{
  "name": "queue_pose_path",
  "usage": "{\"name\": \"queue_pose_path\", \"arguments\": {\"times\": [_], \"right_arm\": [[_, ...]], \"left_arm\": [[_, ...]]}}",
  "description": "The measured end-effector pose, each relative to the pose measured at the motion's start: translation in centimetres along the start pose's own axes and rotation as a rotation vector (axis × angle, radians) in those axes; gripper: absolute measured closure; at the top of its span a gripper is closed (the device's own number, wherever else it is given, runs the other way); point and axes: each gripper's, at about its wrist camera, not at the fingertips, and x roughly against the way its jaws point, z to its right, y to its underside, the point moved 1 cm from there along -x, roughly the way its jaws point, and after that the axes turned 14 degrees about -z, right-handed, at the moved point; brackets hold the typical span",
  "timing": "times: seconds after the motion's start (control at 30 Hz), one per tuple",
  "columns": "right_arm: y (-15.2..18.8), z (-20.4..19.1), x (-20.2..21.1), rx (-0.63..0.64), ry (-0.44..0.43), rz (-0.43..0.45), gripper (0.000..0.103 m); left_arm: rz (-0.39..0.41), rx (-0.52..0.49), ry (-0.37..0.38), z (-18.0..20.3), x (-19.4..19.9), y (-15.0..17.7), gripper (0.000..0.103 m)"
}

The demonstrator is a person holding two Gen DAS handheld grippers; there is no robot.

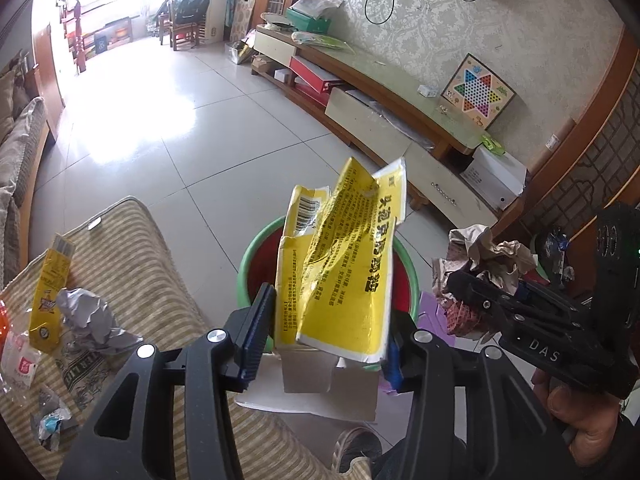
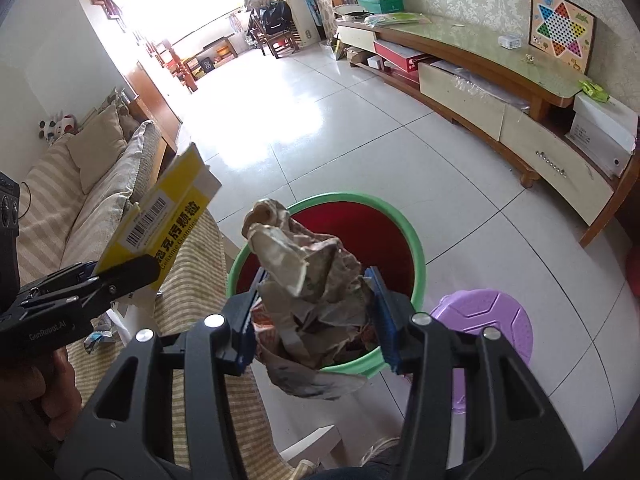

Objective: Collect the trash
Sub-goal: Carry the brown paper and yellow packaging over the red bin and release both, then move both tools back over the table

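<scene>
A flattened yellow carton (image 1: 340, 264), printed with black text and a barcode, is pinched between the blue pads of the left gripper (image 1: 320, 332) and held upright above a green-rimmed red bin (image 2: 400, 240) on the tiled floor (image 1: 160, 128). A crumpled wad of brownish paper (image 2: 308, 280) is clamped in the right gripper (image 2: 316, 316), also held over the bin's near rim. Just beside the bin, a purple stool (image 2: 488, 320) is seen on the floor. More litter is left on the striped sofa cover (image 1: 140, 248): a second yellow packet (image 1: 50, 292), a ball of silver wrapping (image 1: 88, 316) touching it, and a clear plastic bag (image 1: 16, 356) near the left edge. A long low TV cabinet (image 2: 500, 72) is set along the far wall, with a Chinese checkers board (image 2: 560, 26) propped upright on it.
</scene>
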Motion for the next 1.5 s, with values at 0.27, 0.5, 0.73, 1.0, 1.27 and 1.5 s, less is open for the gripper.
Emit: {"name": "queue_pose_path", "arguments": {"times": [0.27, 0.5, 0.73, 1.0, 1.27, 1.5], "right_arm": [[0.2, 1.2, -0.9, -0.025, 0.005, -0.018, 0.056], [0.0, 0.5, -1.5, -0.007, 0.001, -0.032, 0.056], [-0.8, -1.4, -2.3, 0.036, -0.005, -0.041, 0.056], [-2.0, -4.2, -4.1, 0.077, 0.008, -0.058, 0.049], [-2.3, -6.3, -3.7, 0.085, 0.045, -0.029, 0.005], [-1.9, -9.5, -2.8, 0.121, 0.048, -0.030, 0.005]], "left_arm": [[-0.015, -0.004, 0.005, 0.2, -1.7, -1.8, 0.047], [-0.005, 0.023, -0.003, -1.3, -0.8, -1.2, 0.042], [0.033, 0.048, -0.017, -3.2, 1.9, -0.1, 0.035], [0.088, 0.075, -0.063, -5.8, 5.7, 1.6, 0.025], [0.127, 0.149, -0.100, -9.4, 8.4, 3.4, 0.011], [0.146, 0.208, -0.124, -12.3, 10.5, 6.6, 0.008]]}}
